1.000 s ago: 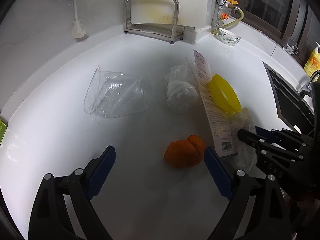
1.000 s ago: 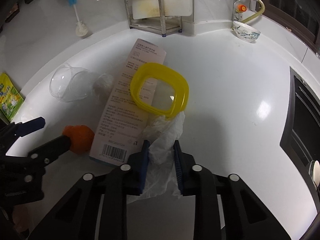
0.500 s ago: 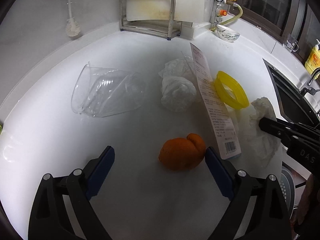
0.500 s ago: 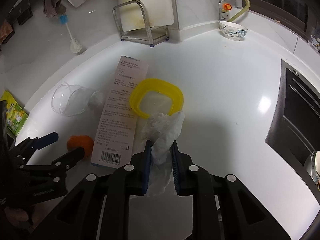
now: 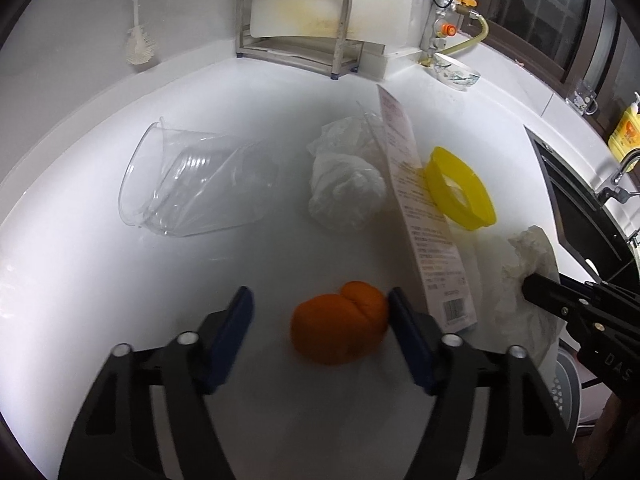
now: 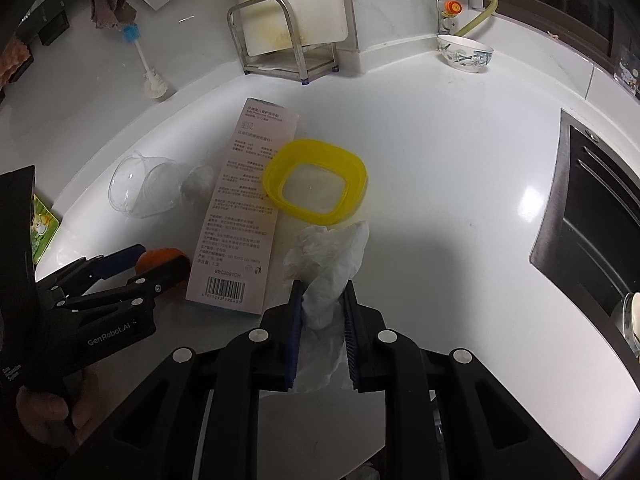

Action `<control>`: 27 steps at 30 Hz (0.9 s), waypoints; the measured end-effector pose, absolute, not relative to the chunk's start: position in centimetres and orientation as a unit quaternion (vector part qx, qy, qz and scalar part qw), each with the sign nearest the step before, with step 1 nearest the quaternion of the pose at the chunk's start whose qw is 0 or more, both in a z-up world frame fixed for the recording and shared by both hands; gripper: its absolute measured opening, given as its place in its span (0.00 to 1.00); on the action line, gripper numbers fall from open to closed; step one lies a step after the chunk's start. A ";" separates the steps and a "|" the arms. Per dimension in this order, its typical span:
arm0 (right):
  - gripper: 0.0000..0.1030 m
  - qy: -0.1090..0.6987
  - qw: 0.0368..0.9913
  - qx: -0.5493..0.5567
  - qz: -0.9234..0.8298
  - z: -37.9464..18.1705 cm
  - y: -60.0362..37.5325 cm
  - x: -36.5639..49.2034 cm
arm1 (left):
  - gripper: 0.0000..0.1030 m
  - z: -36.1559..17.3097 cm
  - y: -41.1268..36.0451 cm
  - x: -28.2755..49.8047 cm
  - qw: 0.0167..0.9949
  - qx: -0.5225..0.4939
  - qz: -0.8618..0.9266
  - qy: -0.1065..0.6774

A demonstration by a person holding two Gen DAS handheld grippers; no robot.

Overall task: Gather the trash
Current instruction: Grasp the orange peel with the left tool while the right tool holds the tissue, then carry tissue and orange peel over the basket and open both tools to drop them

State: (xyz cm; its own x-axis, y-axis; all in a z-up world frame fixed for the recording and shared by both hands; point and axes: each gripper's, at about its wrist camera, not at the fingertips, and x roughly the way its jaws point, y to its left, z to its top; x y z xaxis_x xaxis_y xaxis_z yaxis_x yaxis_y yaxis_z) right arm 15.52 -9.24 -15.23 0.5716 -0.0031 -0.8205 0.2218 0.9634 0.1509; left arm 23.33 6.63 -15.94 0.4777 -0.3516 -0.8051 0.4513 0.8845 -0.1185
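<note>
An orange peel (image 5: 338,328) lies on the white counter (image 5: 100,280) between the jaws of my left gripper (image 5: 319,294). The jaws are closing: the right pad is at the peel's edge, the left pad still apart from it. My right gripper (image 6: 322,285) is shut on a crumpled white tissue (image 6: 328,252), held just above the counter. A long pinkish carton (image 6: 244,208) lies flat between the two grippers. A yellow lid ring (image 6: 274,176) sits beyond the tissue. Further left lie a clear plastic cup (image 5: 188,188) on its side and a crumpled clear bag (image 5: 344,184).
A dark sink (image 6: 592,216) is set into the counter on the right. At the back stand a steel rack with a cutting board (image 5: 296,20), a patterned bowl (image 6: 464,52) and a bottle brush (image 5: 138,40). A green packet (image 6: 42,232) lies far left.
The left jaws have narrowed around the orange peel. The right gripper has drawn the tissue back from the yellow lid ring and off the counter.
</note>
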 end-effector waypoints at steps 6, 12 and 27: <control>0.18 0.457 0.879 0.121 -0.064 -15.1 -9.3 15.4 | 0.37 -15.3 6.4 22.7 0.855 0.052 -0.242 0.455; 0.18 0.456 0.879 0.122 -0.061 -15.1 -9.2 14.8 | 0.29 -14.6 7.3 22.6 0.854 0.037 -0.236 0.462; 0.18 0.447 0.885 0.121 -0.044 -14.5 -8.4 14.1 | 0.21 -12.7 9.8 22.1 0.860 0.018 -0.221 0.460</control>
